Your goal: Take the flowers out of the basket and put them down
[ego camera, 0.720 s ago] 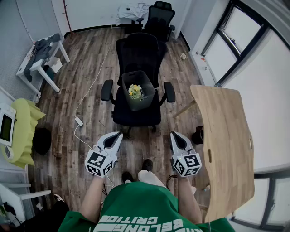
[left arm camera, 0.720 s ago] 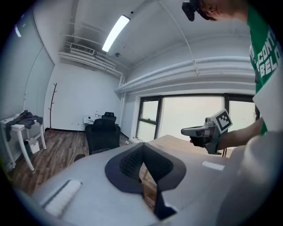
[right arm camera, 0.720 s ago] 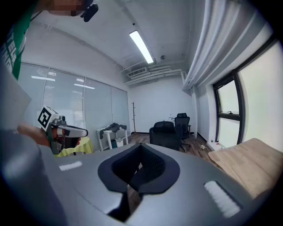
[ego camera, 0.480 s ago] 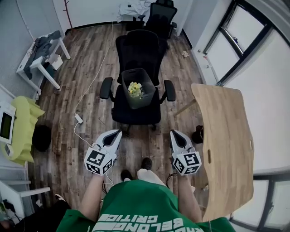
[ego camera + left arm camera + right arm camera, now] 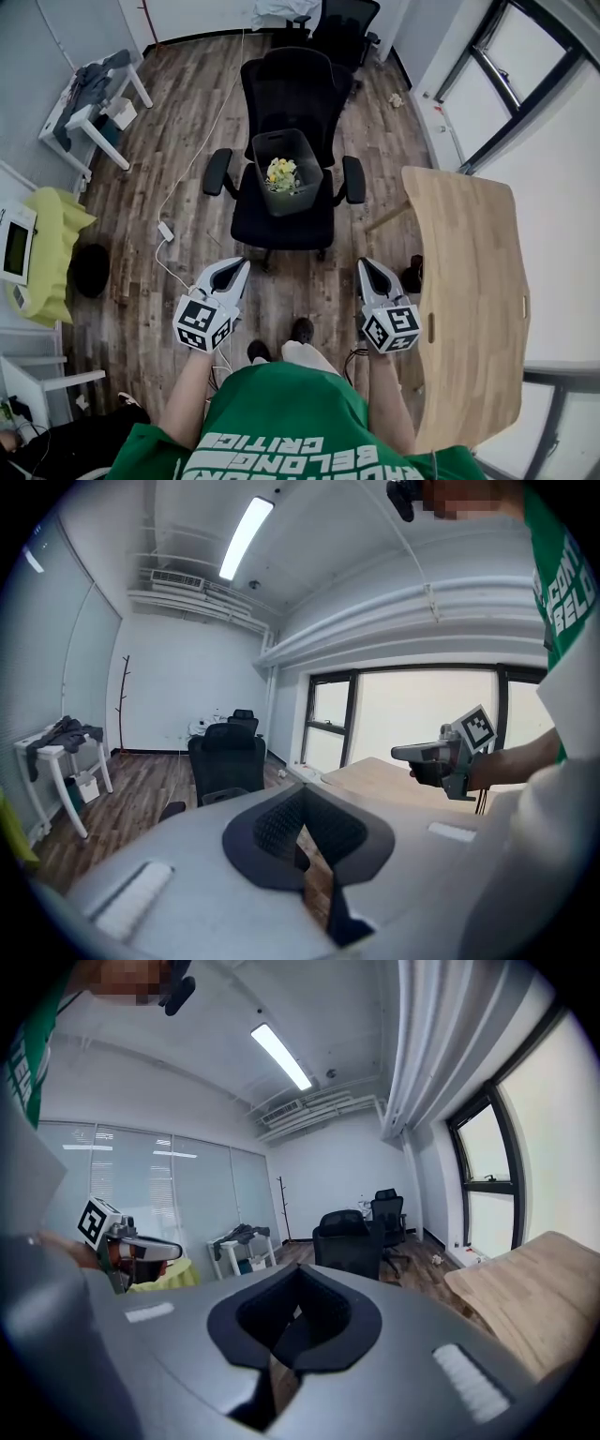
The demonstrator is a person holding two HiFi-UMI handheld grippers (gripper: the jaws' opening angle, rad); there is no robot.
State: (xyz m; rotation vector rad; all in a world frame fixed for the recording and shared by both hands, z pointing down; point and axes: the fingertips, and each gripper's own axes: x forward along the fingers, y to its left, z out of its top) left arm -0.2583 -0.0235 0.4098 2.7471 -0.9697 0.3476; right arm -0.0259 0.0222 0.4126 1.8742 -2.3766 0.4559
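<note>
A dark grey basket [image 5: 302, 201] stands on the seat of a black office chair [image 5: 281, 230], and yellow and white flowers [image 5: 281, 174] lie inside it. My left gripper [image 5: 240, 265] and right gripper [image 5: 366, 264] hang side by side over the floor, well short of the chair. Both point toward it, jaws together, with nothing between them. The chair's back [image 5: 225, 752] shows in the left gripper view, with the right gripper [image 5: 436, 753] off to the side. In the right gripper view I see the chair [image 5: 349, 1238] and the left gripper [image 5: 142, 1247]; the basket is hidden in both.
A light wooden table [image 5: 469, 281] runs along my right, close to the right gripper. A cable and adapter [image 5: 167, 230] lie on the floor left of the chair. A white side table with clothes [image 5: 89, 98] stands at far left, and a second black chair [image 5: 342, 19] at the back.
Both grippers sit slightly higher in the head view, a little nearer the chair. Their jaws stay together. The basket and flowers have not moved.
</note>
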